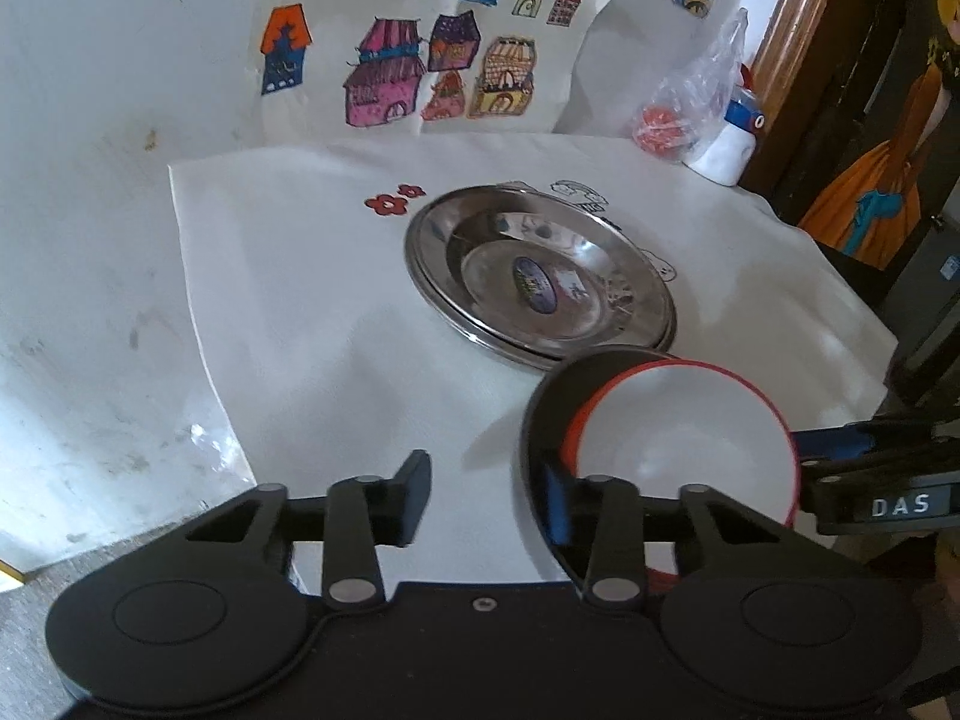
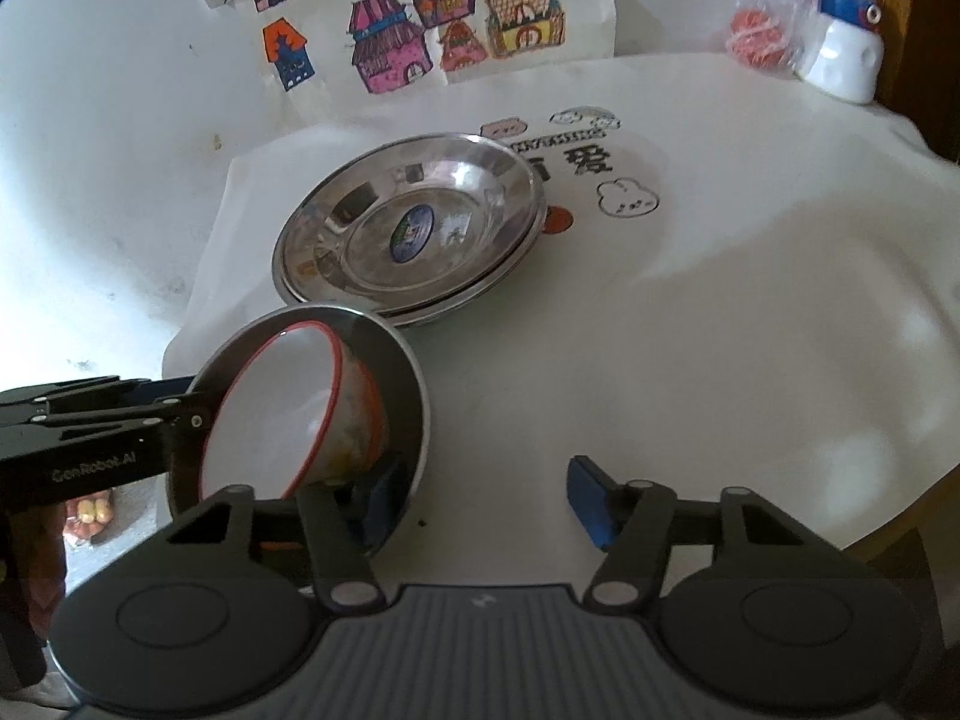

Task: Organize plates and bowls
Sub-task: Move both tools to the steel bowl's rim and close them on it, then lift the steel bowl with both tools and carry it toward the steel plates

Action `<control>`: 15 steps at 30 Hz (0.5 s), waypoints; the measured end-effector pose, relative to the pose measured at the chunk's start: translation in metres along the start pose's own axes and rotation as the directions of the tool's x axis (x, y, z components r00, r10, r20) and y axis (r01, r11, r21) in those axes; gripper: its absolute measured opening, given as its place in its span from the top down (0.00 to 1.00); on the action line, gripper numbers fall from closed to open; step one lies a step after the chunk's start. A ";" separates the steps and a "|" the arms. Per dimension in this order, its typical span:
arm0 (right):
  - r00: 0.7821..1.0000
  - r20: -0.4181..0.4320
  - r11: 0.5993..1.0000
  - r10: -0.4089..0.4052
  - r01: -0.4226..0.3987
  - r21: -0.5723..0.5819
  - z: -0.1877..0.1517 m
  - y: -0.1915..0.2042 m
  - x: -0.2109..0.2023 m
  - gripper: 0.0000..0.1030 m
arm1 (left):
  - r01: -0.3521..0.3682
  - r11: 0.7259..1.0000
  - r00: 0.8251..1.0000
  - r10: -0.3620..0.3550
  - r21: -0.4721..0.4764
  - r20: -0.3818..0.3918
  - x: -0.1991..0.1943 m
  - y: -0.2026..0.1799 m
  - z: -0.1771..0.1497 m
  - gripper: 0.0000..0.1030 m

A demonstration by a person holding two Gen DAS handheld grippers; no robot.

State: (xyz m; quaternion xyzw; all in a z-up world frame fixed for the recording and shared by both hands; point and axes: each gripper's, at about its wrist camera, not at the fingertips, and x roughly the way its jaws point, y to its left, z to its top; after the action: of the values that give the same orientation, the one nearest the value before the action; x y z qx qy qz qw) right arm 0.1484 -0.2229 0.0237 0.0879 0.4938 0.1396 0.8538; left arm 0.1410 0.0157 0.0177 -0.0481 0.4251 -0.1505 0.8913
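Two tongs are set at one nested pair of bowls, just in front of the steel plate stack.

- Plate stack: steel plates nested together, laid flat on the white sheet that covers the worktop. An oval sticker is seen in the top plate.
- Steel bowl: placed nearer the cameras than the plate stack, its rim almost touching the stack's front edge. It is tipped on its side.
- Red-rimmed white bowl: nested inside the steel bowl and tilted with it.
- Left tongs: part-open. The steel bowl's wall is straddled, one blue pad inside, and a clear gap is left at the outer finger. No clamp is seen.
- Right tongs: part-open, on the opposite side of the bowls. One finger is inside the steel bowl and the other is held well clear of its wall.
- Whether the bowls are resting on the worktop cannot be told.
- Behind the plate stack: coloured house drawings are pinned on the wall.
- Beyond the plate stack, to the right: a clear plastic bag and a white bottle.
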 end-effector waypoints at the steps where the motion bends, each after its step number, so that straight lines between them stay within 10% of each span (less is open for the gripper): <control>1: 1.000 -0.006 1.000 0.003 -0.003 0.000 0.001 0.002 0.001 0.44 | 0.005 1.000 1.000 -0.005 -0.004 -0.007 0.000 0.000 0.000 0.67; 8: 0.998 -0.019 0.998 0.056 -0.056 0.024 0.002 0.006 0.004 0.69 | 0.043 0.998 0.998 -0.045 -0.044 -0.043 0.005 0.005 0.006 0.75; 15: 0.995 -0.027 0.992 0.097 -0.095 0.087 0.001 0.001 0.005 0.73 | 0.064 0.996 0.997 -0.067 -0.059 -0.043 0.006 0.004 0.005 0.83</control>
State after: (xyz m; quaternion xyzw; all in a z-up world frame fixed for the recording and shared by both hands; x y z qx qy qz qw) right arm 0.1518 -0.2200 0.0208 0.1460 0.5077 0.1606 0.8337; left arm 0.1492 0.0180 0.0158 -0.0843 0.4475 -0.1684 0.8742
